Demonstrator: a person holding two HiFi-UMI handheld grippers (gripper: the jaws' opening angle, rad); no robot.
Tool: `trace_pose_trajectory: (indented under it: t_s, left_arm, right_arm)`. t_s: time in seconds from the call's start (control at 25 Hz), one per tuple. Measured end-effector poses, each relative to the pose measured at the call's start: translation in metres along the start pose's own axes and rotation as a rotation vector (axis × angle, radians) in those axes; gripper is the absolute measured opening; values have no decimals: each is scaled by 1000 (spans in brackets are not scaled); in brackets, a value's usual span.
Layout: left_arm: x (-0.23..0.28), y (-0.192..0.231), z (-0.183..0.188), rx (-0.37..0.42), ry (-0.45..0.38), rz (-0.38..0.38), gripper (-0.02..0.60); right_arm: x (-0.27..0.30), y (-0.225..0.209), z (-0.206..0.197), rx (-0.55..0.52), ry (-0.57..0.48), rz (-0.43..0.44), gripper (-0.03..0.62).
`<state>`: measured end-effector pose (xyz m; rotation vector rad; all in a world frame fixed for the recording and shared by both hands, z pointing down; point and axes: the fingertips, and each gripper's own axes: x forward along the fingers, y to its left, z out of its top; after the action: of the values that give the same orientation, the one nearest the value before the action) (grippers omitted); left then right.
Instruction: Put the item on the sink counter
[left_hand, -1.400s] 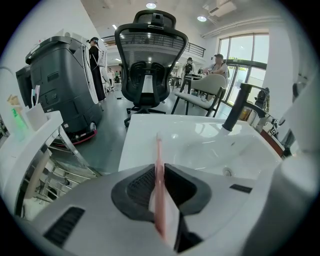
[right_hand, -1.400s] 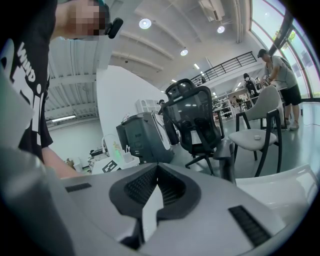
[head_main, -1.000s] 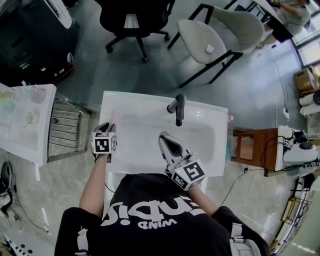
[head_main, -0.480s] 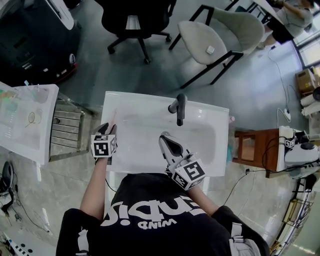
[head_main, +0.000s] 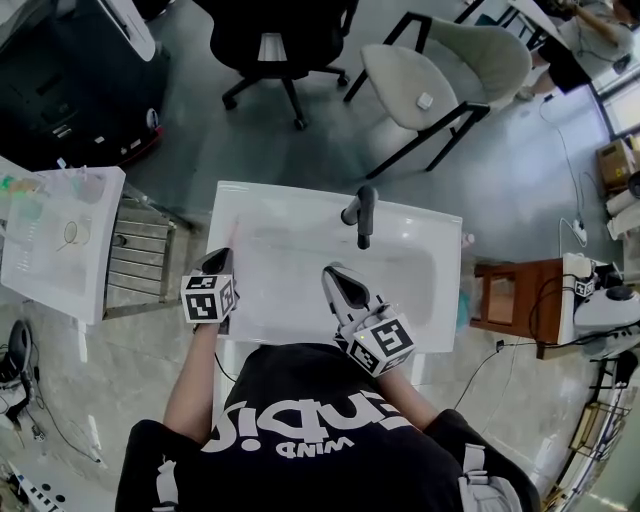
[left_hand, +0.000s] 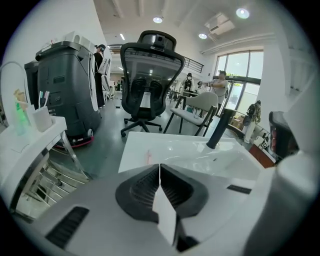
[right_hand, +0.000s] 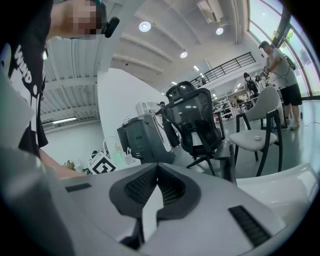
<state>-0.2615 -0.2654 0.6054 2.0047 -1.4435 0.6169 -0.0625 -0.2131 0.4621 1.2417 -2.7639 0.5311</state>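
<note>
The left gripper (head_main: 221, 257) has pulled back a little. Its jaws were wide before and are now closed on nothing. The thin pink item (head_main: 231, 234) lies on the sink counter's (head_main: 228, 203) left side, its long side pointing away from the person. The right gripper (head_main: 334, 273) is closed and empty.

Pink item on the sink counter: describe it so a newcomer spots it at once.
Find the white sink counter in the middle of the head view, with its black faucet at the back. On its flat left ledge lies a thin pink item. It is the only coloured thing lying on the white top.
</note>
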Motion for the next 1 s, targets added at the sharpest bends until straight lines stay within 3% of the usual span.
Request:
trace_pose_trajectory:
  t_s: [0.52,0.8,1.0]
  left_arm:
    - [-68,-80,57,71,-147,-212,25]
    - [-109,-114,93,114,-354,-356,21]
    - [-123,-125,108,172,-474,-391,20]
  right_arm:
    - [-7,5,20,-25,-26,11,15]
    - [-11,8,43,-85,-76,12,15]
    - [-13,9,49,-146,-102,7,15]
